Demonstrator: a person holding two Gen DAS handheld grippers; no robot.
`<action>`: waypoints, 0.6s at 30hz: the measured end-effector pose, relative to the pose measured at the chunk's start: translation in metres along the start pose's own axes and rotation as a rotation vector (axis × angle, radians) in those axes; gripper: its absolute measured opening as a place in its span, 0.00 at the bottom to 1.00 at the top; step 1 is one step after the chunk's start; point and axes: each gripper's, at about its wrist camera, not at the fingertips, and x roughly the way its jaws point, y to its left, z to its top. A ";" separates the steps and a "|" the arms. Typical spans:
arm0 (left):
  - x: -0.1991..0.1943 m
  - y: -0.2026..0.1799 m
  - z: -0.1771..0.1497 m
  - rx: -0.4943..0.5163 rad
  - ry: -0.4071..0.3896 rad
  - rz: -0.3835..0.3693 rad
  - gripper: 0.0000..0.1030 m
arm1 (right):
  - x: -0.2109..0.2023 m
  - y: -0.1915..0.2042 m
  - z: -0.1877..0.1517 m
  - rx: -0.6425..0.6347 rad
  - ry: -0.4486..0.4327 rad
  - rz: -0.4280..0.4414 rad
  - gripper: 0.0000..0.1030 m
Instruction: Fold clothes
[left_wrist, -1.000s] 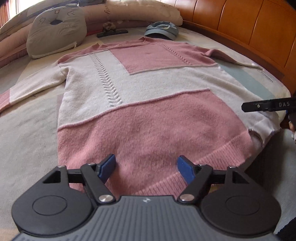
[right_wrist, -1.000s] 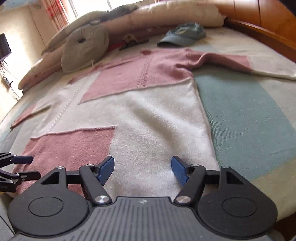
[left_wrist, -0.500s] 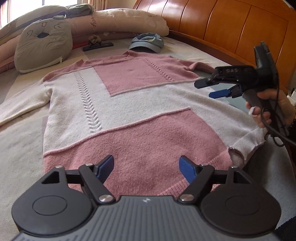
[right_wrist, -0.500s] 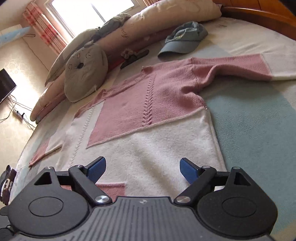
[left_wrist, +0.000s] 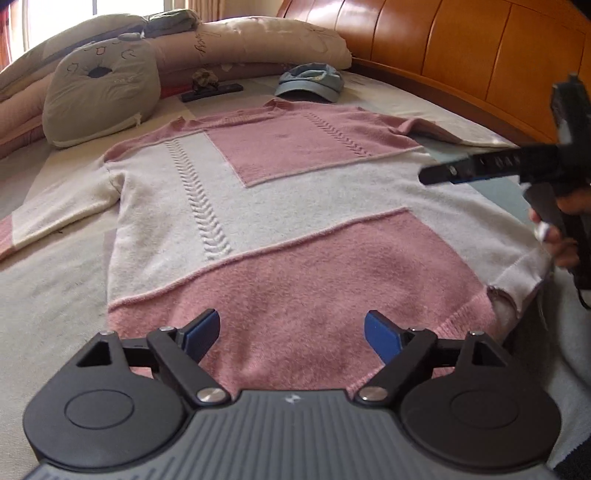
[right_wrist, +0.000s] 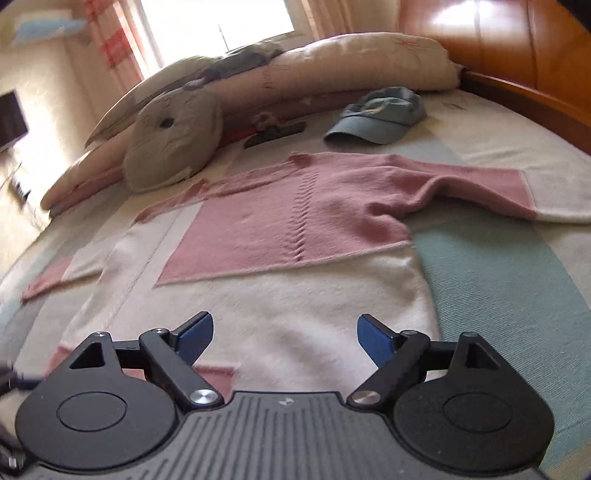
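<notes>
Sweater (left_wrist: 280, 229) lies flat and face up on the bed (left_wrist: 48, 295), collar toward the pillows and hem toward the person, so its long axis runs straight away from both tools. Sleeves stretch out sideways: one to the left in the left wrist view, the other to the right in the right wrist view (right_wrist: 480, 192). Left tool (left_wrist: 291, 332) hangs over the pink hem band near the middle; its jaws are opening, nothing lies between the pads, and they do not touch the knit. Right tool (right_wrist: 284, 334) stands wide and empty above the white band by the sweater's right side edge, pointing up the body toward the armpit; in the left wrist view it reaches in from the right over that edge. By my judgement the right sleeve is the nearer first fold, and the right tool is the closer one to it.
</notes>
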 end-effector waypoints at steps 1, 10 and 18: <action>0.003 0.000 0.000 -0.003 0.012 0.009 0.83 | 0.001 0.013 -0.009 -0.053 0.012 0.001 0.88; -0.015 -0.002 -0.030 -0.012 0.065 -0.009 0.86 | -0.024 0.051 -0.089 -0.235 0.004 -0.093 1.00; 0.008 0.026 0.015 -0.088 -0.008 -0.012 0.86 | -0.026 0.056 -0.088 -0.215 0.035 -0.137 1.00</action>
